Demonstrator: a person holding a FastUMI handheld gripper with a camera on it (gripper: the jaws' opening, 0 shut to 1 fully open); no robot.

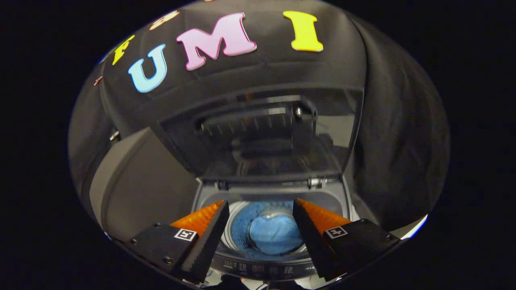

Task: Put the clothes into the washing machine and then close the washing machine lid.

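The gripper (261, 207) is held above the washing machine (266, 270), its fingers spread apart and clamped on nothing. Blue clothes (274, 237) are seen between them, down in the drum. The lid (262, 133) is raised upright at the far side, beyond the fingers.

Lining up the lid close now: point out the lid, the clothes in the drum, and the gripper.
lid (266, 133), gripper view, raised glass panel.
clothes (274, 237), gripper view, middle of the blue bundle in the drum.
gripper (261, 209), gripper view, open gap midway between the fingertips.
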